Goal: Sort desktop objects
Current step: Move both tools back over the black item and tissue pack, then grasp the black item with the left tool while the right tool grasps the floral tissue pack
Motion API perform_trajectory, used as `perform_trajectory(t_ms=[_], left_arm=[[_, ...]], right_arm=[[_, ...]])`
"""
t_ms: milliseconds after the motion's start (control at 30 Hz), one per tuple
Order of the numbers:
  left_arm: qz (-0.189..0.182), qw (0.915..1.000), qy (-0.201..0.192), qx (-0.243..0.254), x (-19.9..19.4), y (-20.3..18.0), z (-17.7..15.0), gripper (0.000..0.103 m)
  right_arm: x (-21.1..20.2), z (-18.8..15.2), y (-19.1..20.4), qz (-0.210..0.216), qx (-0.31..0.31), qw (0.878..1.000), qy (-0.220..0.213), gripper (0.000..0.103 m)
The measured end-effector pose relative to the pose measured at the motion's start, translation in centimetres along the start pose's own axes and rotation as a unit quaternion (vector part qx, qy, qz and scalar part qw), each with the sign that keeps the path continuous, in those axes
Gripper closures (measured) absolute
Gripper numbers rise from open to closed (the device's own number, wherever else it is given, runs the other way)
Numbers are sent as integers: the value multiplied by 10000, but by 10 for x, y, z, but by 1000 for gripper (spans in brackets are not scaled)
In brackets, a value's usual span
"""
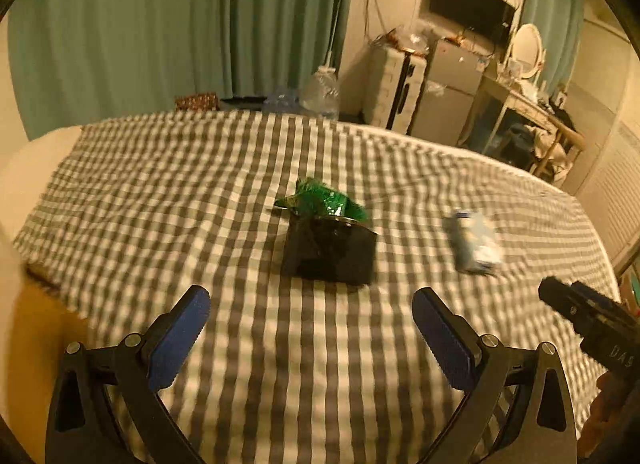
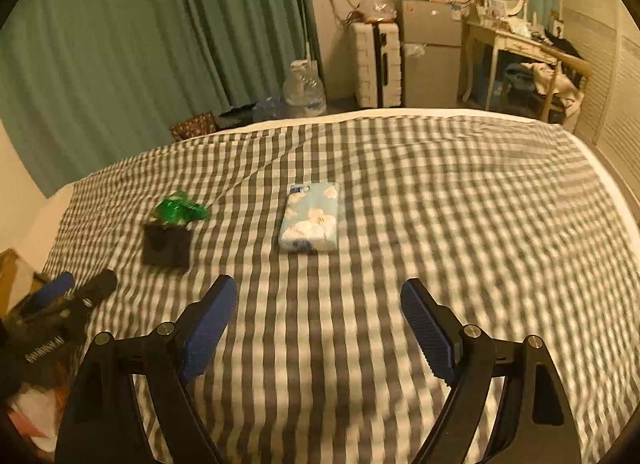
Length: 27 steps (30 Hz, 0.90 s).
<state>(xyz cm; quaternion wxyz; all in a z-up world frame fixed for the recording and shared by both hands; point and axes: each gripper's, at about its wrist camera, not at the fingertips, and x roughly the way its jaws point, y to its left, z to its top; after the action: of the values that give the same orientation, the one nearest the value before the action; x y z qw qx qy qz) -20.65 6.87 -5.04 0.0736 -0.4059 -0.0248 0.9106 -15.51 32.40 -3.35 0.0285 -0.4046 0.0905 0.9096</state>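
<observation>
We see the right gripper (image 2: 319, 304), jaws wide apart, above a checked cloth (image 2: 440, 192); ahead lie a tissue pack (image 2: 310, 220) and a black box (image 2: 167, 249) with green wrapper (image 2: 180, 210).

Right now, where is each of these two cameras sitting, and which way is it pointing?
Left wrist view: sits on the left gripper, looking forward and down over a checked bed cover at a black box with a green wrapper; its own open blue fingers show, and the other gripper at the right edge.
Right wrist view: sits on the right gripper, facing a flowered packet; open fingers show, the other gripper at lower left.
Shared: cover, box, wrapper, packet, green curtains.
</observation>
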Motion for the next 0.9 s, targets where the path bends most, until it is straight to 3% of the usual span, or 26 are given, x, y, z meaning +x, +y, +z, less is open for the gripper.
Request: perform_trajectory(t_ms=[300,400,467,533,800,900], left_arm=[[78,9998,158,6,83,-4,8,0],[110,9997,230,-34,95,-3,6,0],[66,9998,179,24,94,-4,5,5],[-23,9999,116,40,89,-3,5,24],[-102,9998,174,-62,37,11,-1,25],[-141,9997,140,-104,7,17,-10,25]], right_arm=[[98,32,4,73,55,9996,279,20],[111,30,6,-157,-106,9993,327,31],[112,28,3,-152,-37,9993,327,35],[109,27,3,-196,-67,9992,334,52],[74,7,9,-464,-16,9983,360,54],[51,-12,16,-247,179,9981,537,54]])
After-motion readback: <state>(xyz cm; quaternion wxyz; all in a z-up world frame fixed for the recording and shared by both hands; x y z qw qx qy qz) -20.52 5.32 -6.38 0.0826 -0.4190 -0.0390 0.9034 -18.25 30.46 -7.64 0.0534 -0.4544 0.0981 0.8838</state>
